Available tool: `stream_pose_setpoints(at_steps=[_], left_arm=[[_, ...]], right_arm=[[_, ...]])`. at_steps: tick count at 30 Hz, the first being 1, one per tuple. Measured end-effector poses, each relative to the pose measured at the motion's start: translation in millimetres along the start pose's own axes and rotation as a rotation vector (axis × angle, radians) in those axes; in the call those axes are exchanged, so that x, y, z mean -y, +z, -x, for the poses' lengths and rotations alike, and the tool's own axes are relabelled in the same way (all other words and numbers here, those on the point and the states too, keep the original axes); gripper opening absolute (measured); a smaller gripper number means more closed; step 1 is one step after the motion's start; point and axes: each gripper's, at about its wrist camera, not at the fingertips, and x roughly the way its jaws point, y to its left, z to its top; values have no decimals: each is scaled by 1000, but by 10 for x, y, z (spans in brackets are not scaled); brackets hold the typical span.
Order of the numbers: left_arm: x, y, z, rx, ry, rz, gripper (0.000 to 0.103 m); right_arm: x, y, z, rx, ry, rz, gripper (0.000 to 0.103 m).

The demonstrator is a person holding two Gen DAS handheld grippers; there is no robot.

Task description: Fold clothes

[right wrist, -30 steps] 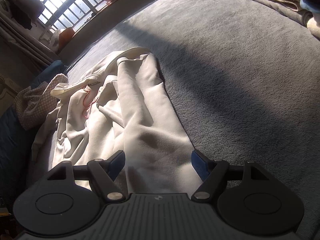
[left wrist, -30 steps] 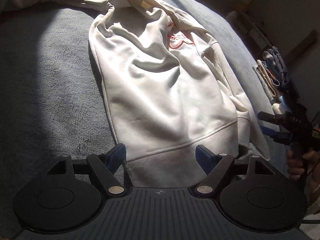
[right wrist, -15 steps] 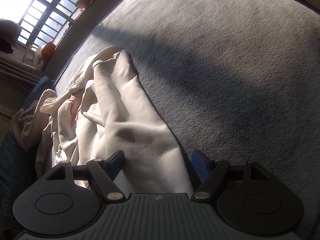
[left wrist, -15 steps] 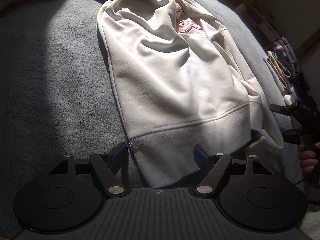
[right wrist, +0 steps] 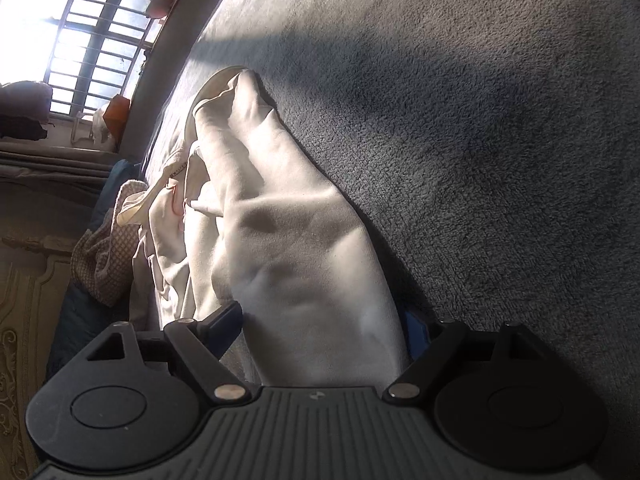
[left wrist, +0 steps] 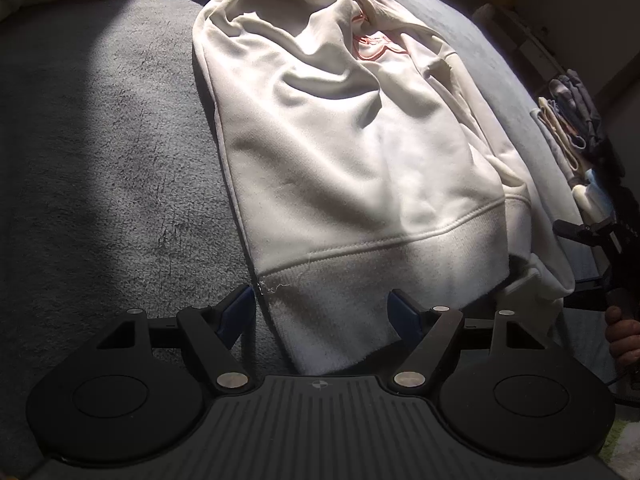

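A cream sweatshirt (left wrist: 340, 152) with a pink chest print lies on a grey fleece blanket (left wrist: 100, 168), its ribbed hem toward me. My left gripper (left wrist: 322, 312) is open, its jaws wide apart on either side of the hem's left corner. My right gripper (right wrist: 320, 320) is open too, with the sweatshirt's right side (right wrist: 296, 248) lying between its jaws. In the left wrist view the right gripper (left wrist: 600, 240) shows at the far right edge, by the garment's right hem corner.
A stack of folded clothes (left wrist: 568, 128) lies at the blanket's right side. A barred window (right wrist: 80, 32), a checked cloth (right wrist: 104, 256) and a carved wooden bed frame (right wrist: 20, 320) are at the left in the right wrist view.
Both grippers have drawn back along the sweatshirt, so the hem sits further from the left gripper. The right gripper has tilted and swung left. Both stay open.
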Motion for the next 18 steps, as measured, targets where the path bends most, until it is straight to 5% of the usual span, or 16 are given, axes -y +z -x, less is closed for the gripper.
stream_pose_setpoints(at_steps=[6,7,9,11,18], left_arm=[[2,-6,-10,2,0,9,74],[-2,-7,-12,4,-1,12,74],[-10,-9,-14,6,-4,17,74],[-26,-11,-14,10,-10,22,74],[-96,-23,2,23,-40,40,74]], right_arm=[[-107,-167,-17,-113,1,126,79],[-156,-209,-3,-124,-25,172,73],[-199,-253,22,-133,-70,218,32],[-217,-256,85,-139,-97,231,16],[-698,272,568,63,-35,344,10]])
